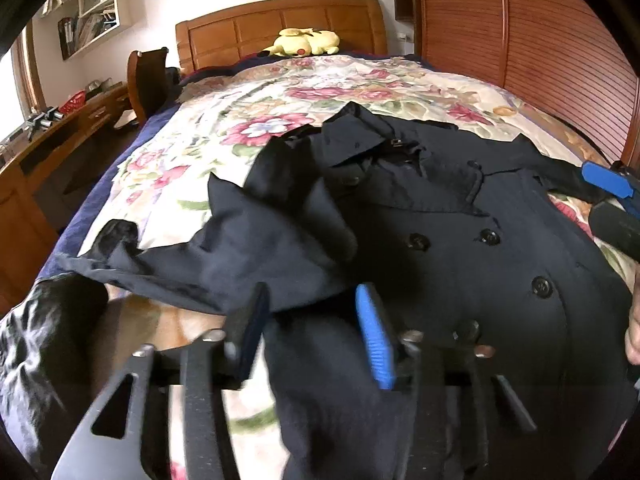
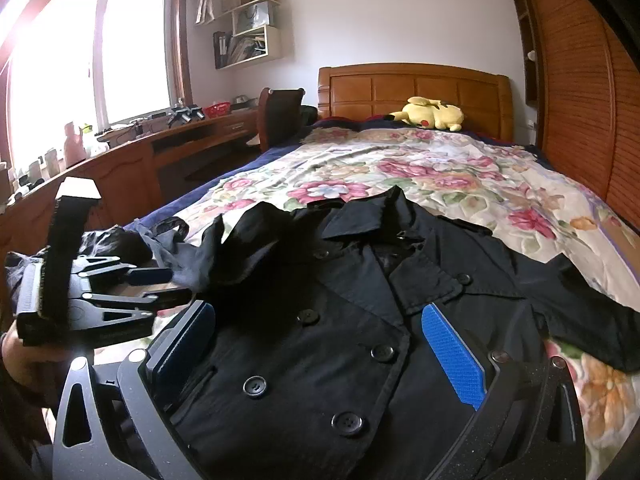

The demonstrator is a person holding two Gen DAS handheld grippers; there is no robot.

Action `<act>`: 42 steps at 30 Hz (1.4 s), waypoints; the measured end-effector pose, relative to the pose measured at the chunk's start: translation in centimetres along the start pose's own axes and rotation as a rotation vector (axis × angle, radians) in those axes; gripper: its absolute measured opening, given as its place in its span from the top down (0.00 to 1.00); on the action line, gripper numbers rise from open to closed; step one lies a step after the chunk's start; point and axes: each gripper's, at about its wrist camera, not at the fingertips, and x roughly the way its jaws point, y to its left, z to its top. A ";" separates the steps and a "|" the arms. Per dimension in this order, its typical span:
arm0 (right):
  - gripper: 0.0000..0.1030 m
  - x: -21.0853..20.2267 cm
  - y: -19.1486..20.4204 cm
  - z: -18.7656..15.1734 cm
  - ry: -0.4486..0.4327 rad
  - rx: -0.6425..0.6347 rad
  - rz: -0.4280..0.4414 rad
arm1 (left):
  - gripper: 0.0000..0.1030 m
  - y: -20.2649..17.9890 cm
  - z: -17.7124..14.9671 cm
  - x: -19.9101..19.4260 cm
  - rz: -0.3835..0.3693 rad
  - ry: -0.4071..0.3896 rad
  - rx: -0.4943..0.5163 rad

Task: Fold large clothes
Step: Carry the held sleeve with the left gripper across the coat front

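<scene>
On the near end of the bed (image 2: 532, 184), a dark double-breasted coat (image 2: 360, 320) lies front-up on the flowered bedspread (image 2: 440, 168), its collar toward the wooden headboard (image 2: 416, 88) and its buttons showing in two columns. Nearest over the coat, the right gripper (image 2: 316, 356) hovers above the buttoned chest with its blue pads spread wide apart, nothing pinched between them; the cloth lies flat below. To the coat's left, the left gripper (image 2: 158, 288) stands with its jaws parted, and in its own view the left gripper (image 1: 316, 332) frames dark fabric between the pads without either pad pressing on it. Just beyond it, the coat's left sleeve (image 1: 248, 232) is bunched and thrown inward across the shoulder, rumpled rather than flat. On the coat's other side, the right sleeve (image 2: 580, 300) runs out across the bedspread. Further from the coat, a yellow plush toy (image 2: 434, 114) rests against the headboard. Left of the bed stand a wooden desk (image 2: 132, 160) and a chair (image 2: 280, 116) under the window (image 2: 92, 52)
</scene>
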 end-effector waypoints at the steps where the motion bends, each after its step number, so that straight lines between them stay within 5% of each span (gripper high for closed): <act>1: 0.00 0.0 -0.1 0.1 0.000 0.000 -0.001 | 0.39 0.4 -0.1 -0.1 0.007 -0.005 -0.006; 3: 0.00 0.0 -0.1 0.0 0.000 -0.001 -0.001 | 0.29 1.4 -0.3 -0.3 0.019 -0.011 -0.023; 15: 0.00 0.1 0.1 -0.2 0.009 -0.011 -0.005 | 0.28 7.3 -0.9 5.0 0.154 0.077 -0.077; 25: 0.00 0.9 0.3 0.1 0.029 -0.026 -0.014 | 0.28 11.5 -1.4 9.6 0.155 0.192 -0.243; 33: 0.00 1.0 0.3 0.1 0.035 -0.029 -0.007 | 0.25 11.9 -2.4 9.5 0.169 0.214 -0.253; 38: 0.00 0.9 0.5 0.1 0.036 -0.037 -0.006 | 0.55 12.0 -2.0 9.9 0.079 0.216 -0.270; 41: 0.00 0.6 0.5 0.0 0.031 -0.043 -0.007 | 0.93 11.2 -1.3 9.8 0.058 0.206 -0.255; 42: 0.00 0.4 0.4 0.0 0.029 -0.046 -0.008 | 0.95 10.5 -0.9 9.3 0.072 0.187 -0.239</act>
